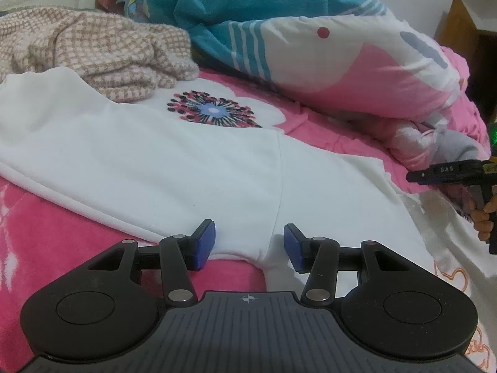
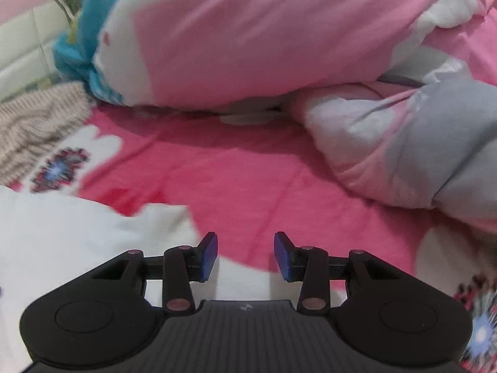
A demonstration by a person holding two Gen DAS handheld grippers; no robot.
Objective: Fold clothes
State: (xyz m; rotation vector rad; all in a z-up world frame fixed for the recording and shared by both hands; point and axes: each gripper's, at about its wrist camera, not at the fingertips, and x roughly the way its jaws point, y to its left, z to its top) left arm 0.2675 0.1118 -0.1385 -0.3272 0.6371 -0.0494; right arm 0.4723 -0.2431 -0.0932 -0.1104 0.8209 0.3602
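My left gripper, fingers apart, hovers at the white garment's lower-centre hem; my right gripper, fingers likewise apart, is over the pink bedspread.

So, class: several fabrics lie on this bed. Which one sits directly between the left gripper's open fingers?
The plain white garment, spread flat, its edge between the left gripper fingers. The checked beige knit and the quilt lie farther back.

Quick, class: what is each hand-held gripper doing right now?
Left hand-held gripper: open, blue pads either side of the white cotton garment's near edge, holding nothing.
Right hand-held gripper: open, empty, above the pink flowered bedspread.
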